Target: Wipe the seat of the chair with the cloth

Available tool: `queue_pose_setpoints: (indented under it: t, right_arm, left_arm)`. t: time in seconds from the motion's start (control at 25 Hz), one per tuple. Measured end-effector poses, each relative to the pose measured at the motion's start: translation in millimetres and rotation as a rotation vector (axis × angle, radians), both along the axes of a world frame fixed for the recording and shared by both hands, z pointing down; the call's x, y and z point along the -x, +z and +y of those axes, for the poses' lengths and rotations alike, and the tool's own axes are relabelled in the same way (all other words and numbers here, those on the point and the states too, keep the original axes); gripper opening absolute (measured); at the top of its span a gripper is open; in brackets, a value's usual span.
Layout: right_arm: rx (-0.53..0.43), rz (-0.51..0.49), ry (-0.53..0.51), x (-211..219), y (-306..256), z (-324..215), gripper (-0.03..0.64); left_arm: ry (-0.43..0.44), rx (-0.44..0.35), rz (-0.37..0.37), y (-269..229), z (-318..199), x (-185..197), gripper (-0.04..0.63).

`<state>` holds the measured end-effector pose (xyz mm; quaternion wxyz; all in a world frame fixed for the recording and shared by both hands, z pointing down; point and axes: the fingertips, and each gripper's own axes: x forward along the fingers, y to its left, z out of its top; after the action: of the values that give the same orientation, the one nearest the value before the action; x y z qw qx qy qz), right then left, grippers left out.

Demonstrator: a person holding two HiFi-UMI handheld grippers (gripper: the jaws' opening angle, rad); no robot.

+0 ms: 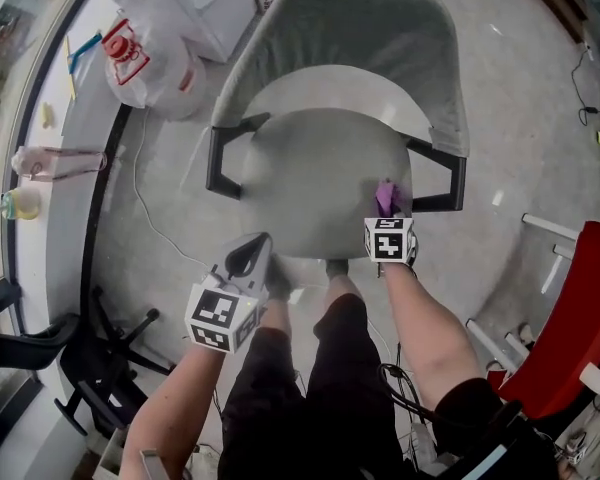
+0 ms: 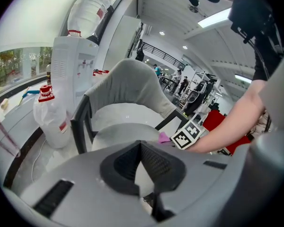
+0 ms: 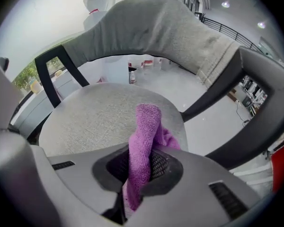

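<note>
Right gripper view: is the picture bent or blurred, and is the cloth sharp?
Right gripper view: strong fisheye bend, dark corners, the purple cloth sharp in the shut jaws. Head view: even light, a glare spot on the floor.

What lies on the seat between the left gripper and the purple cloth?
Nothing: in the head view, only bare grey seat runs from the left gripper to the cloth.

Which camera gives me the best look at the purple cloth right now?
Right gripper view: the cloth fills the centre, pinched in the right gripper's jaws over the seat. Head view shows a small tuft; left gripper view a sliver.
</note>
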<state>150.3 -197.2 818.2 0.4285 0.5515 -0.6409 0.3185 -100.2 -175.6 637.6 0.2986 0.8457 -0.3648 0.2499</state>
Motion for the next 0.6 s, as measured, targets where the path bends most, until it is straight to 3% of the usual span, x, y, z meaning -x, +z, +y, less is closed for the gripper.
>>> queue_pose_setpoints:
  t: [0.2,0.6]
  right_arm:
    - [0.057,-0.073,0.022,47,9,0,0.035]
    - [0.099,-0.152,-0.091,149,11,-2,0.035]
  left_arm:
    - [-0.036,0.001,0.012,0,3,21,-0.003]
    - [-0.096,-0.013,0.017,-4,7,70,-0.003]
